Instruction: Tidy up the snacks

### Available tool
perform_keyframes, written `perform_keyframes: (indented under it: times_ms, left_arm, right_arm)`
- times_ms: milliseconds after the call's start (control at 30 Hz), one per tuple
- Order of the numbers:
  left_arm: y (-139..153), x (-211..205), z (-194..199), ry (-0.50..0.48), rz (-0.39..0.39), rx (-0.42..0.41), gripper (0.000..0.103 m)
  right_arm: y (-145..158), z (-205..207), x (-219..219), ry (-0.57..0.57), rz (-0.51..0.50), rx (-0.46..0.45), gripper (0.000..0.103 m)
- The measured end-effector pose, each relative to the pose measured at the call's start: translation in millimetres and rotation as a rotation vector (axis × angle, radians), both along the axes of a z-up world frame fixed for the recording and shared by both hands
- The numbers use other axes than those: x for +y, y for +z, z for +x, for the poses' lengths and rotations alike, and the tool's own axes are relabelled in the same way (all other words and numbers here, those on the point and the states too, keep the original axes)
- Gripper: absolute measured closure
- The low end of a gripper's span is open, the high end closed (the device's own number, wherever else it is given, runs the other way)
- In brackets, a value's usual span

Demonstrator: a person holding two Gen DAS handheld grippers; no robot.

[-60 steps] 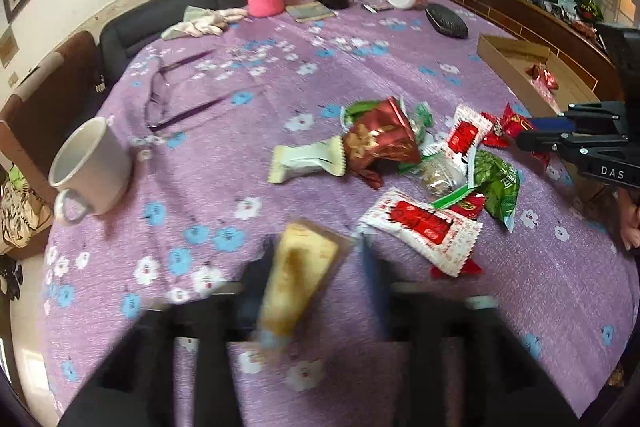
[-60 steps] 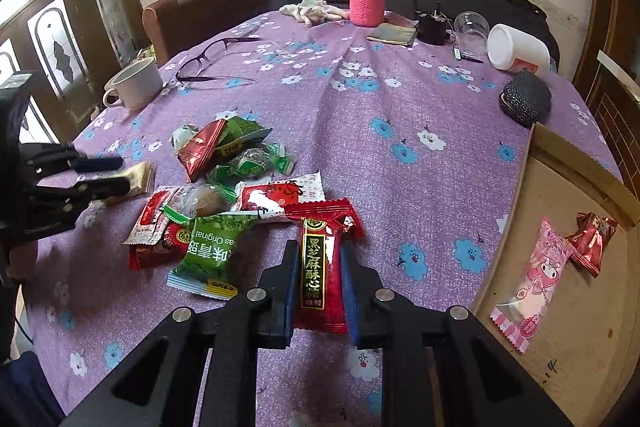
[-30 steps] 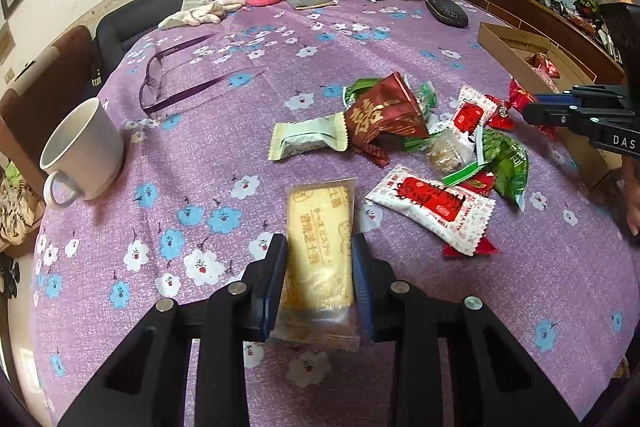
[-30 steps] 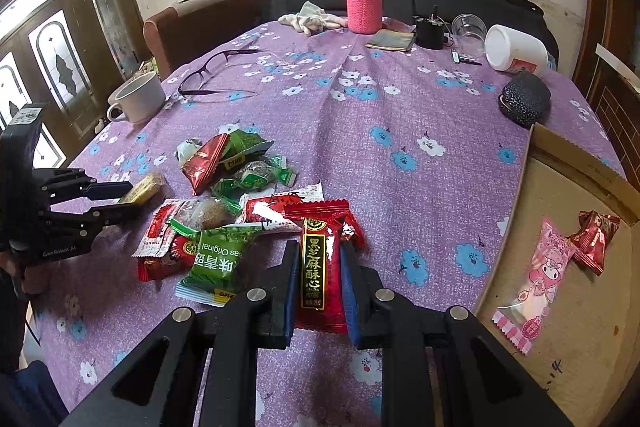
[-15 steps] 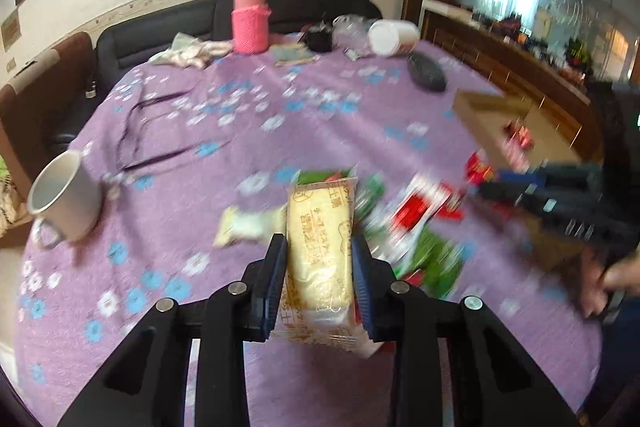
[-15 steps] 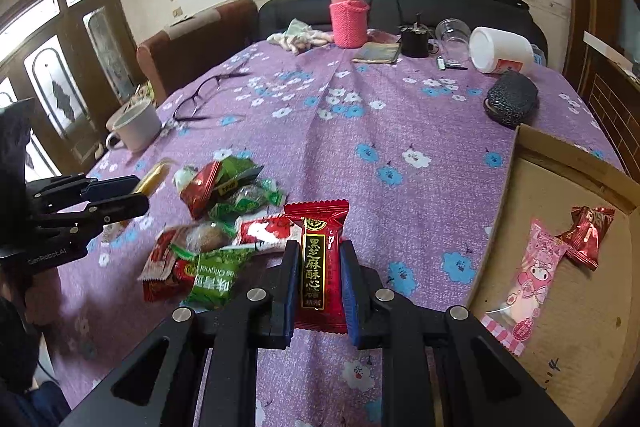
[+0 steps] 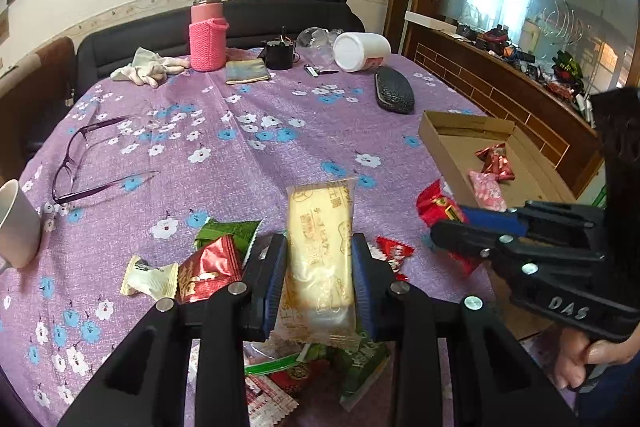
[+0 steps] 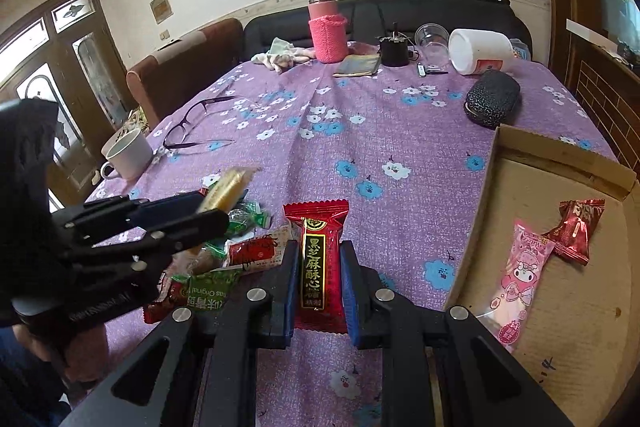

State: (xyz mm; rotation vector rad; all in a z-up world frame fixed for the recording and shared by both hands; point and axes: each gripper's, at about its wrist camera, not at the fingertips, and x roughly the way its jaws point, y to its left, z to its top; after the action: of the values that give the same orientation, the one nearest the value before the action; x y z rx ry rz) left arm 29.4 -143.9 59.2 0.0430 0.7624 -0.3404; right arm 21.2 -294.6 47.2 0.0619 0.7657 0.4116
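Observation:
My left gripper (image 7: 319,251) is shut on a long yellow snack packet (image 7: 320,251) and holds it above the pile of snacks (image 7: 212,267) on the purple flowered tablecloth. My right gripper (image 8: 319,259) is shut on a red snack packet (image 8: 320,259) with black and gold lettering, held above the cloth just left of the cardboard tray (image 8: 560,155). The tray holds a pink packet (image 8: 516,275) and a dark red packet (image 8: 576,231). The right gripper also shows in the left wrist view (image 7: 448,223), and the left gripper shows in the right wrist view (image 8: 208,209).
A white mug (image 8: 128,151), glasses (image 8: 196,123), a black glasses case (image 8: 492,103), a pink bottle (image 8: 326,27), a white jar (image 8: 480,51), a cloth (image 8: 280,57) and small items lie on the table. A sofa and chair stand behind.
Both grippers have lifted their packets off the table. The left gripper has carried the yellow packet up and to the right, over the pile. The right gripper has moved toward the tray.

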Motion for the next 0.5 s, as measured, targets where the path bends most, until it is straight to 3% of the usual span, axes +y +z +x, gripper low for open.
perform_keyframes:
  times_ms: [500]
  left_arm:
    - [-0.8, -0.1, -6.7, 0.022, 0.059, -0.072, 0.072]
  right_arm:
    - [-1.7, -0.7, -0.6, 0.007, 0.023, -0.003, 0.083]
